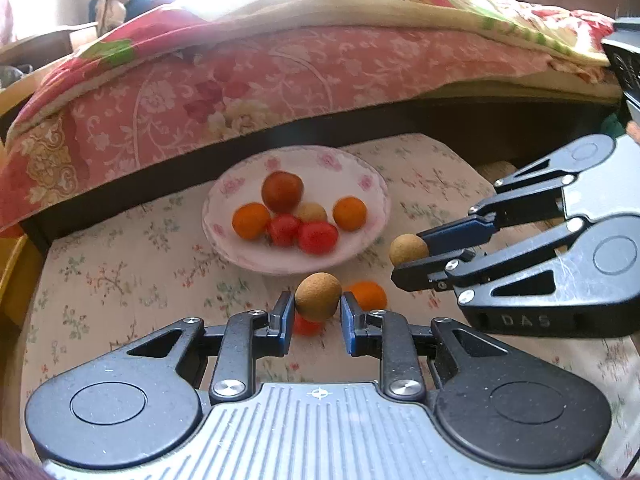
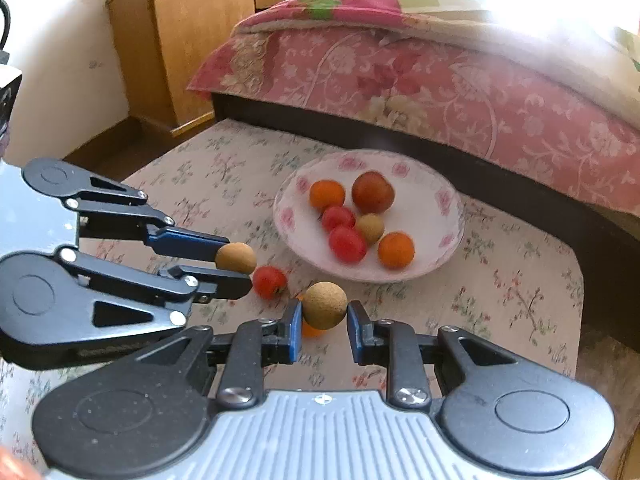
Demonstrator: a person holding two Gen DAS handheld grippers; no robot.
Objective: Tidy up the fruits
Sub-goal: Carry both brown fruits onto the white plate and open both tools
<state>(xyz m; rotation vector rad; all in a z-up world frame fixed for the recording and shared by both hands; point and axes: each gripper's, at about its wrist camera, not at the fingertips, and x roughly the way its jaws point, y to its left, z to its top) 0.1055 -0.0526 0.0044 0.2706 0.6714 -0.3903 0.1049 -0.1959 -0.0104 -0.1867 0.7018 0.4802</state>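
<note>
Left wrist view first: we see our left gripper (image 1: 318, 312) with its jaws clamped on a small round tan fruit (image 1: 318, 295). The fruit sits right between the two blue pads (image 1: 285, 320) and is lifted off the flowery cloth (image 1: 120, 280). Under it, on the cloth, we see a bit of a red fruit (image 1: 307, 326) and, just beside, an orange fruit (image 1: 368, 294).

Over on the right side of this view is our right gripper (image 1: 408, 258). Its jaws are clamped on another tan fruit (image 1: 408, 249), which sticks out at the tips.

A white plate with pink flowers (image 1: 240, 184) sits on the cloth, behind both grippers. In it we count six fruits close together: a big dark red one at the back, two orange ones, two red ones and one tan one in the middle.

From the right wrist view we see the same things from the other side. Our right gripper (image 2: 324, 322) pinches its tan fruit (image 2: 324, 305) above the cloth (image 2: 520, 300). Our left gripper (image 2: 236, 270) comes in from the left with its own tan fruit (image 2: 236, 258). The red fruit (image 2: 270, 282) lies on the cloth just by the left gripper's tips, near the plate (image 2: 440, 200).

Behind the plate we see a bed with a pink flowery cover (image 2: 400, 80), and a wooden cabinet (image 2: 180, 40) stands by the wall.
</note>
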